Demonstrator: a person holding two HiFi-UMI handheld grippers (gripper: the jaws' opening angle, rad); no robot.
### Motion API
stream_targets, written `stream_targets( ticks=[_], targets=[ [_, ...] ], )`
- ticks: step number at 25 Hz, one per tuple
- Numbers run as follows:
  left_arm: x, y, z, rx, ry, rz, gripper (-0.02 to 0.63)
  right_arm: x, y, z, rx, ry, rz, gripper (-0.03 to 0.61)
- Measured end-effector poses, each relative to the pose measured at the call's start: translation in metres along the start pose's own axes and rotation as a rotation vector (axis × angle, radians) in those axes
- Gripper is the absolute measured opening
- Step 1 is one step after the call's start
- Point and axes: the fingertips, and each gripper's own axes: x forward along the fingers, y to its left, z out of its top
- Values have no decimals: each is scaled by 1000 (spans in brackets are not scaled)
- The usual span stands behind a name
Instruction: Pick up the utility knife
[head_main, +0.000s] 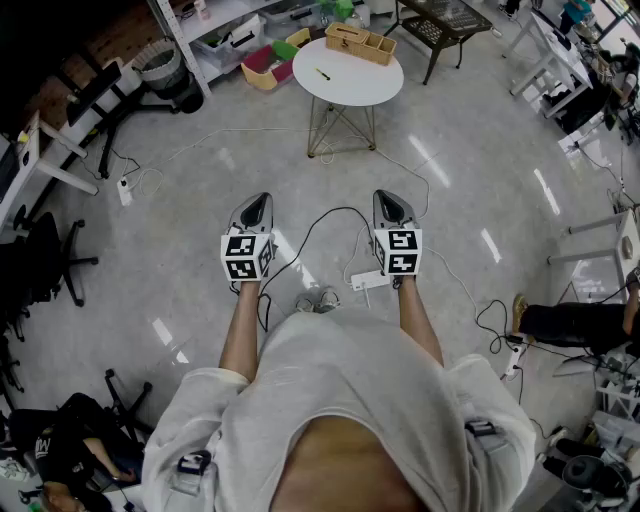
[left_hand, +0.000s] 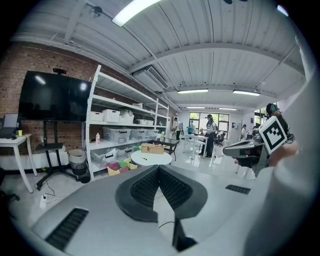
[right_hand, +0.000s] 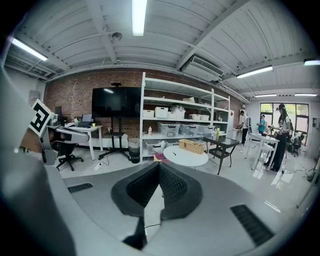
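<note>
The utility knife (head_main: 322, 74) is a small dark and yellow thing lying on a round white table (head_main: 365, 82) far ahead of me. It also shows in the left gripper view, knife (left_hand: 144, 158) on table (left_hand: 155, 159), and in the right gripper view, knife (right_hand: 174, 153) on table (right_hand: 190, 157). My left gripper (head_main: 258, 203) and right gripper (head_main: 391, 200) are held side by side over the floor, well short of the table. Both point toward it and slightly down. Each has its jaws together at the tip with nothing between them.
A wooden basket (head_main: 360, 43) stands at the table's far edge. Behind it are a white shelf unit (head_main: 215, 30) with bins and a black side table (head_main: 440, 25). Cables and a power strip (head_main: 368, 281) lie on the floor by my feet. Office chairs (head_main: 45, 265) stand left.
</note>
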Motion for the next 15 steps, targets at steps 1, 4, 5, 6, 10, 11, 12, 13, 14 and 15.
stream_targets(
  ticks=[1, 4, 5, 6, 10, 11, 12, 13, 14, 15],
  targets=[
    [1, 0, -1, -1, 2, 0, 20, 0, 0, -1, 2, 2, -1, 31],
    [3, 1, -1, -4, 2, 1, 20, 2, -2, -3, 6, 5, -1, 31],
    [4, 1, -2, -4, 2, 2, 20, 3, -3, -4, 7, 6, 0, 31],
    [4, 1, -2, -3, 3, 3, 20, 3, -3, -4, 7, 6, 0, 31],
    [6, 0, -2, -6, 8, 5, 20, 5, -4, -4, 4, 7, 7, 31],
    [7, -1, -2, -6, 8, 6, 19, 6, -5, -4, 4, 5, 10, 31],
    [8, -2, -2, -6, 8, 7, 20, 7, -5, -3, 6, 2, 14, 31],
    [9, -3, -1, -5, 7, 9, 20, 8, -6, -3, 8, -3, 20, 31],
    [10, -4, 0, -4, 6, 11, 20, 9, -6, -2, 10, -8, 26, 31],
    [11, -5, 1, -3, 3, 13, 20, 9, -6, -1, 10, -14, 30, 31]
  ],
)
